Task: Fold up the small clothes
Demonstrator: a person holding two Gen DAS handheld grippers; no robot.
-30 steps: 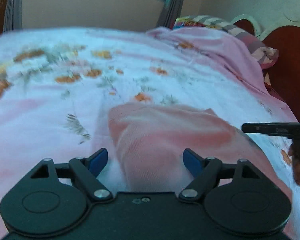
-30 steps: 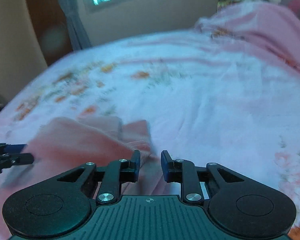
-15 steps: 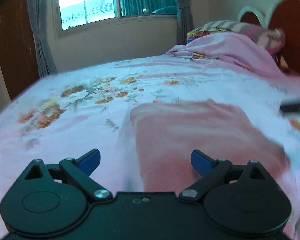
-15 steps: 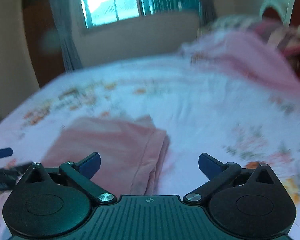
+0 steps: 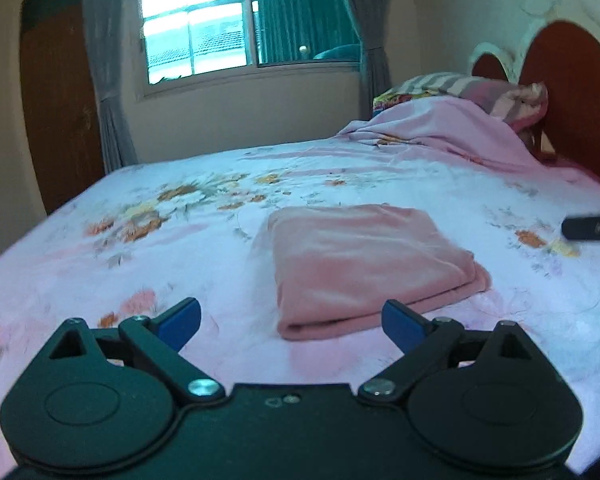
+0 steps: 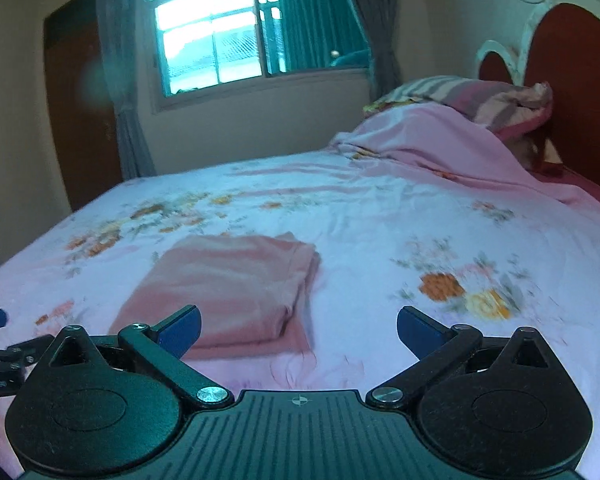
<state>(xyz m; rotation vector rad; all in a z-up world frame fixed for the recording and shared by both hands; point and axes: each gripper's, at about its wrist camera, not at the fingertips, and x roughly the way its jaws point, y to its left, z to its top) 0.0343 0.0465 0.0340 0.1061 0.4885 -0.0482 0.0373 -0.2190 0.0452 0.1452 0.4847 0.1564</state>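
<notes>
Pink knit cloth (image 5: 364, 264) lies folded into a soft, layered rectangle on the floral bed sheet (image 5: 180, 240), its doubled edges showing at 5 o'clock in the left view; folding looks finished for this piece, nothing else waiting in sight; left gripper (image 5: 292, 320) and right gripper (image 6: 298, 326) both hover spread wide, holding nothing, just short of it.

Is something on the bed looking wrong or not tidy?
Nothing stands out. The pink cloth lies folded flat on the floral sheet; only its right edge shows slightly uneven layers. Both claws are open and apart from it.
</notes>
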